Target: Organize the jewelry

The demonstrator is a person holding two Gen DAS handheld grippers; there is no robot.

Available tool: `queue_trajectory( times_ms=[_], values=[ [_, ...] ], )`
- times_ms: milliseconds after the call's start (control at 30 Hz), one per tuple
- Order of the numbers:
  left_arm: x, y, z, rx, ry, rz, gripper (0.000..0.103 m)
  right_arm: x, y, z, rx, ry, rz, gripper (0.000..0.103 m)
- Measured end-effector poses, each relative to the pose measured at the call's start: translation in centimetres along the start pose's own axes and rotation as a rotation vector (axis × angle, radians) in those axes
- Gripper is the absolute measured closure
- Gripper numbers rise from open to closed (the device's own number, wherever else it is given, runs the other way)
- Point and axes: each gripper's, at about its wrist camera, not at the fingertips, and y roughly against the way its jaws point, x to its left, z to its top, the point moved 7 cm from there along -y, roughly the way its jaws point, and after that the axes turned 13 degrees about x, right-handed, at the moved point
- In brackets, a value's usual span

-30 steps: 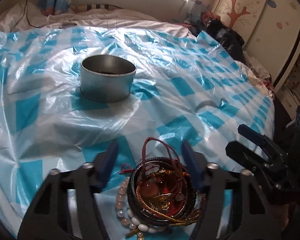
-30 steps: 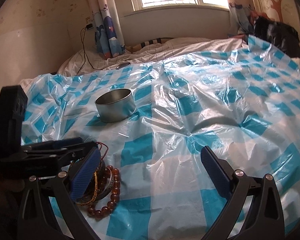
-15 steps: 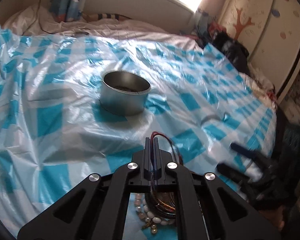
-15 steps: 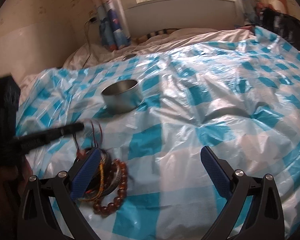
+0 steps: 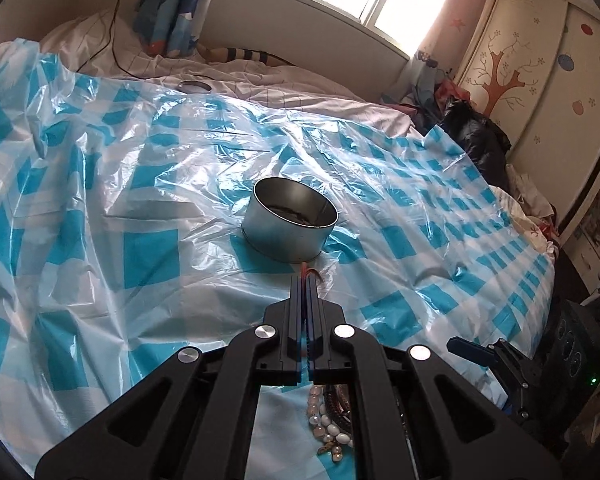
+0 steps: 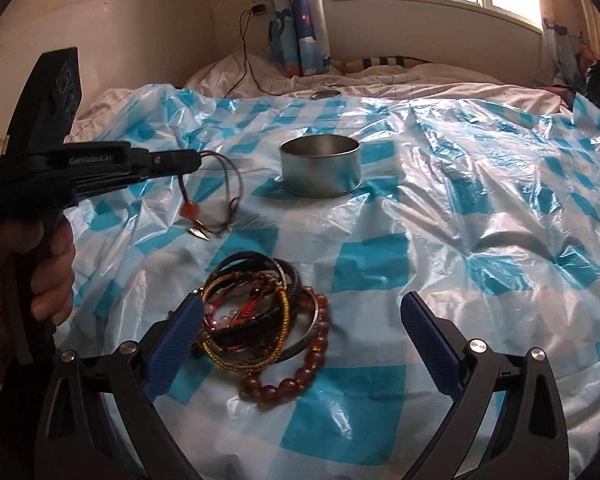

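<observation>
A thin dark-red cord necklace with an orange bead and a pointed metal pendant hangs in the air to the left of the round open silver metal tin, pinched by only a short length of its cord between the closed fingertips of the left gripper, which a person's hand holds. With so little cord caught, it could slide free on the way to the tin; the swinging pendant could also catch the tin's rim and leave the loop draped over the wall instead of inside. The light tin sits on a crinkled blue-and-white checked plastic sheet over soft bedding, so a knock might tip or push it. In front of the tin, closer to the cameras, lies the tangled heap of woven cord bangles and an amber bead bracelet; the right gripper hovers there with its blue pads wide apart, one pad just beside the heap, clamping nothing, and closing there might drag several tangled pieces at once. The only readable writing is "GenRobot.AI" on the left gripper's side.
</observation>
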Motion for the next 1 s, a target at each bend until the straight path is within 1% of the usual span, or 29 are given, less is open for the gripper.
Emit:
queue_trajectory(
  times_ms=[67,100,167,200,233,267,300,400,467,633,700,767,833,1000],
  values=[
    [0.0,0.0,-0.1,-0.001,0.003,0.002,0.101,0.1,-0.2,-0.1,0.01,0.004,0.001,0.03],
    [0.0,0.0,-0.1,-0.001,0.004,0.003,0.101,0.1,-0.4,-0.1,0.019,0.001,0.0,0.032],
    [0.1,-0.1,-0.2,0.002,0.008,0.004,0.101,-0.1,-0.9,-0.3,0.041,-0.013,0.024,0.043],
    [0.1,-0.1,-0.2,0.003,0.008,0.006,0.101,-0.2,-0.9,-0.3,0.045,-0.018,0.039,0.045],
    [0.2,-0.1,-0.3,0.004,0.009,0.008,0.101,-0.2,-1.0,-0.4,0.048,-0.021,0.05,0.05],
    [0.2,-0.2,-0.3,0.005,0.009,0.009,0.101,-0.1,-1.1,-0.5,0.051,-0.021,0.054,0.058],
    [0.3,-0.2,-0.2,0.005,0.009,0.01,0.101,0.0,-1.2,-0.6,0.06,-0.02,0.062,0.064],
    [0.5,-0.3,-0.2,0.009,0.013,0.014,0.101,0.1,-1.1,-0.7,0.065,-0.021,0.069,0.068],
    [0.6,-0.5,-0.3,0.014,0.015,0.016,0.101,0.0,-0.9,-0.6,0.056,-0.027,0.071,0.077],
    [0.7,-0.8,-0.4,0.021,0.016,0.019,0.101,-0.1,-0.6,-0.7,0.051,-0.03,0.044,0.078],
    [0.8,-0.8,-0.4,0.023,0.017,0.019,0.101,0.2,-0.4,-0.8,0.045,-0.018,0.039,0.081],
    [0.8,-0.9,-0.5,0.026,0.017,0.021,0.101,0.6,-0.2,-0.9,0.039,-0.014,0.049,0.092],
    [0.9,-1.1,-0.6,0.03,0.018,0.023,0.101,0.7,0.0,-1.0,0.033,-0.016,0.058,0.097],
    [0.8,-1.6,-0.9,0.042,0.018,0.033,0.101,0.5,0.8,-0.8,-0.001,-0.053,0.128,0.098]
  ],
)
